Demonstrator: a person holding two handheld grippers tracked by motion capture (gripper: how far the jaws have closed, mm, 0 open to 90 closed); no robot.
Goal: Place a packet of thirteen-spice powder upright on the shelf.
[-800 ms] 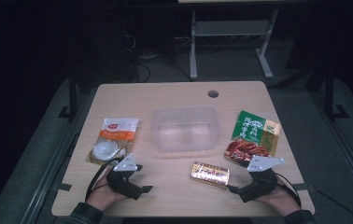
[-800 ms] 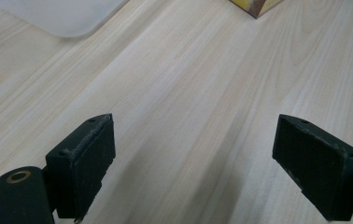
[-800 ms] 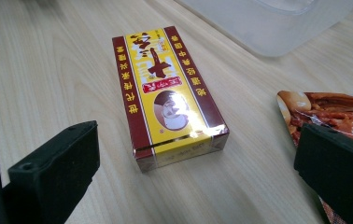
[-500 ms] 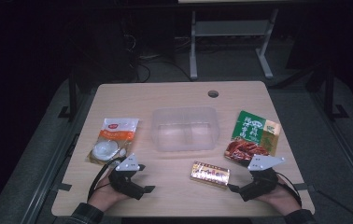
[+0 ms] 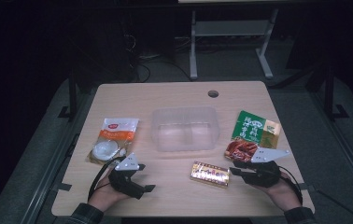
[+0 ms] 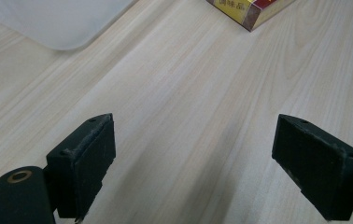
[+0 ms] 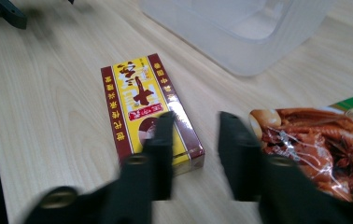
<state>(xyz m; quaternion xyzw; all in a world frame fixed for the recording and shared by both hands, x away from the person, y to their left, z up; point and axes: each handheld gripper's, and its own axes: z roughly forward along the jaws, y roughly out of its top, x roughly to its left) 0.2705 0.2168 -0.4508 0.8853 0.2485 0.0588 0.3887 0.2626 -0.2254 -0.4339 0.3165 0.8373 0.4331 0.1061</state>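
Dim surroundings, blurred right-view jaws

A pale, wood-grain tabletop [image 5: 174, 100] with rounded corners carries everything; a small round hole [image 5: 213, 94] sits near its far edge. At the middle lies a clear, rectangular plastic container [image 5: 185, 129], empty and open at the top. Well to its left lies a flat orange-and-white plastic packet [image 5: 112, 140] with a white round shape printed on it. To the container's right lies a green packet [image 5: 253, 135] showing reddish-brown food. Nearer the front edge, between the container and the green packet, a small yellow-and-maroon cardboard box [image 5: 209, 173] lies flat, apart from both.
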